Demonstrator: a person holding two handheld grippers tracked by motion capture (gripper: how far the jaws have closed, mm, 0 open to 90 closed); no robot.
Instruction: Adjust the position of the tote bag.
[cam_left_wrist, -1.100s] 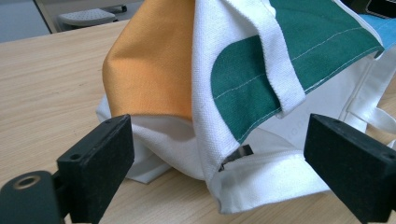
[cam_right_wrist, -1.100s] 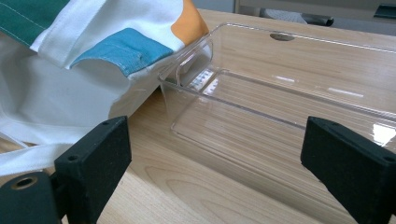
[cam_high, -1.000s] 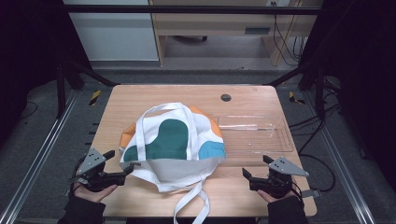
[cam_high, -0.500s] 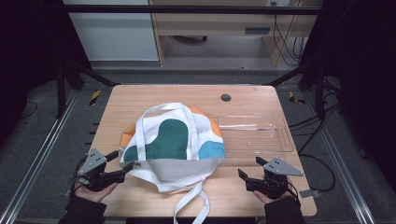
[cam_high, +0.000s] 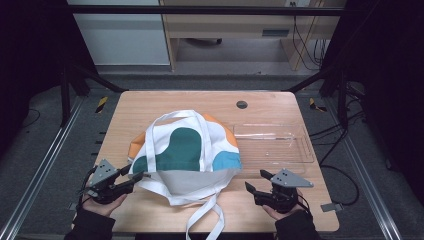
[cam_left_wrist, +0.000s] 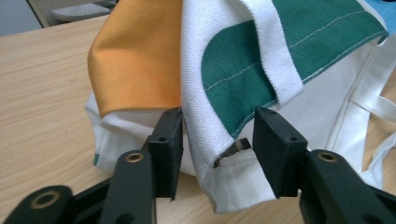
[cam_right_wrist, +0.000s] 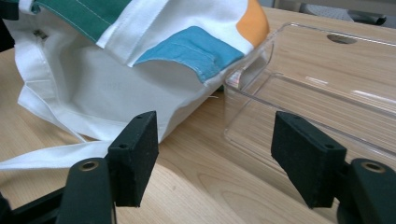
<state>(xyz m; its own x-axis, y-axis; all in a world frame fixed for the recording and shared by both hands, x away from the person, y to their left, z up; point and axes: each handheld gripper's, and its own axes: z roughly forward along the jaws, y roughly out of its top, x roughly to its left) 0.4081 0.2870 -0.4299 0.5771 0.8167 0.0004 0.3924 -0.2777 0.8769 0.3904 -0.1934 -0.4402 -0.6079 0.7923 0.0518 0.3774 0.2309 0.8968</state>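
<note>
1. In the high view, a wooden table (cam_high: 150, 107) is seen from above, and a tote bag (cam_high: 185, 155) patterned in white, green, orange and blue is laid across its middle. Two white straps (cam_high: 202, 225) are trailed from the bag toward the near edge of the table. A clear plastic tray (cam_high: 272, 145) is set just to the right of the bag, with its near left corner touched by the fabric. A small dark round hole (cam_high: 242, 104) is seen in the tabletop beyond the tray. The left gripper (cam_high: 131, 176) is held at the bag's near left corner, and its tips are placed at the cloth. The right gripper (cam_high: 256, 181) is held near the bag's near right corner, apart from the fabric, with its jaws spread.

2. In the left gripper view, the jaws are set apart, and a folded white and green edge of the bag (cam_left_wrist: 233, 79) is hung between them. The left pad is touched by the cloth, while a gap is left before the right pad, so nothing is clamped. An orange panel is seen at the upper left.

3. In the right gripper view, the jaws are held wide apart over bare wood. The bag (cam_right_wrist: 140, 60) is seen ahead at the left and the tray (cam_right_wrist: 327, 93) at the right.
</note>
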